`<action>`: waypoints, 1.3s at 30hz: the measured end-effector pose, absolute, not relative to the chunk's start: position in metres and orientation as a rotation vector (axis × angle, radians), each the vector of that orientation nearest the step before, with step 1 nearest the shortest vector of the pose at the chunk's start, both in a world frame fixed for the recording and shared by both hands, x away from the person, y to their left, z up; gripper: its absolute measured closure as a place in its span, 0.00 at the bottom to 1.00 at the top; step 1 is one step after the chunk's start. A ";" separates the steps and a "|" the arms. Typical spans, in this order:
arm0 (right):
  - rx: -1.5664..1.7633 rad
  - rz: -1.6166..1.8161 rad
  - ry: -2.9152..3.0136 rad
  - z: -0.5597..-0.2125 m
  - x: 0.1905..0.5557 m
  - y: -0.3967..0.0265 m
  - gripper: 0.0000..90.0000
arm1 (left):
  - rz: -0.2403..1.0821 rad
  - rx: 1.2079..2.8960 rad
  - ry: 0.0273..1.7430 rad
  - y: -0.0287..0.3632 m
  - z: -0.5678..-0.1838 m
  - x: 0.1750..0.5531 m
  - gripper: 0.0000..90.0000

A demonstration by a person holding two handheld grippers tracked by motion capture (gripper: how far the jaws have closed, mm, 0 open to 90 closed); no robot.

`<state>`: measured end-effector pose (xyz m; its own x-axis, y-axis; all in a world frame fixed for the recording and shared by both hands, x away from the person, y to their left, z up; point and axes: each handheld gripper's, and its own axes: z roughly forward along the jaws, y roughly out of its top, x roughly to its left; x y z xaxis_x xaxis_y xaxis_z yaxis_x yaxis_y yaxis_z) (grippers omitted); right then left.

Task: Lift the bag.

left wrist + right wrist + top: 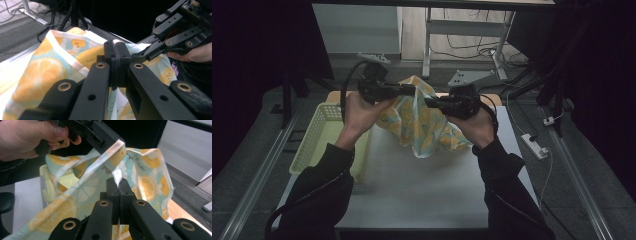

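A cloth printed with orange lemon slices on pale blue (422, 122) hangs above the white table (412, 185), held up by both grippers. My left gripper (413, 90) is shut on the cloth's white-hemmed top edge (82, 53), its jaws pressed together in the left gripper view (117, 47). My right gripper (428, 102) is shut on the same hem a short way along, with a fold of white edge pinched between its jaws (118, 182). The two grippers point at each other, close together. The cloth's lower corner touches the table.
A pale yellow plastic basket (319, 132) stands at the table's left side, next to the left forearm. Behind the table are a grey cabinet (357, 30) and desk legs with cables. A white power strip (534, 145) lies on the floor at the right.
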<state>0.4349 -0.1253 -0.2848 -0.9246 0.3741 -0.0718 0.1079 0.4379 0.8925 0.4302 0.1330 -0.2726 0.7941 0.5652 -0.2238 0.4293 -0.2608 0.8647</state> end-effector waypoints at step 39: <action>0.511 1.403 2.460 -0.309 0.456 -0.122 0.99 | 0.217 1.910 0.785 0.126 -0.302 0.456 0.99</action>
<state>0.4561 -0.1218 -0.3090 -0.9033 0.4257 -0.0526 0.1714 0.4707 0.8655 0.4557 0.1259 -0.3017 0.7717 0.6075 -0.1885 0.4249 -0.2719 0.8635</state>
